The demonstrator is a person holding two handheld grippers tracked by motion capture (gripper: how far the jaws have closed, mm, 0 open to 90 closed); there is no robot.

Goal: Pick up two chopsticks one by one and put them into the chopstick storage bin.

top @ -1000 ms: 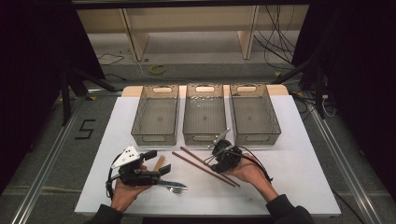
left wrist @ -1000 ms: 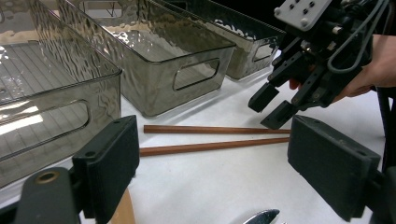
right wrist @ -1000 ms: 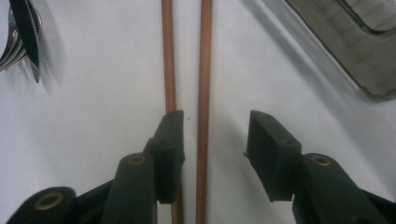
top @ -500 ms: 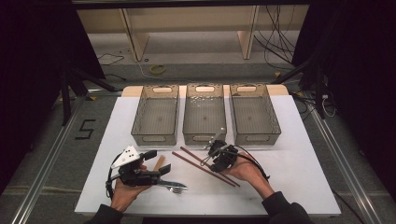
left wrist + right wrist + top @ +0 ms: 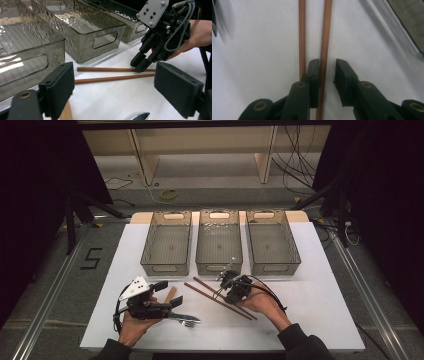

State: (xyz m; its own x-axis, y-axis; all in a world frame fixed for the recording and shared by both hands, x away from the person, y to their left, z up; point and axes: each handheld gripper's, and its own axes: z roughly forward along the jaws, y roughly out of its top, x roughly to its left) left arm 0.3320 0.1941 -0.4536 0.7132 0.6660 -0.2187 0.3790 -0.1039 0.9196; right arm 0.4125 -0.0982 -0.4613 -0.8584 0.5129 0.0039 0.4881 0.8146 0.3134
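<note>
One chopstick [image 5: 325, 37] sits between the closing right claw [image 5: 327, 65] jaws.

Your left gripper [image 5: 115, 92]: jaws wide apart, nothing between pads. Beyond them, two chopsticks [image 5: 112, 74] flat on white table [image 5: 120, 100], roughly parallel, close together. Your right gripper [image 5: 150, 53] tilts down onto far chopstick, one jaw tip touching it, grey plate on top, cable looped at side, hand behind. Three smoky clear bins [image 5: 82, 37] in row, each with handle cutout. Metal utensil tip [image 5: 140, 116] at bottom edge; wooden piece [image 5: 65, 113] near left jaw.
</note>
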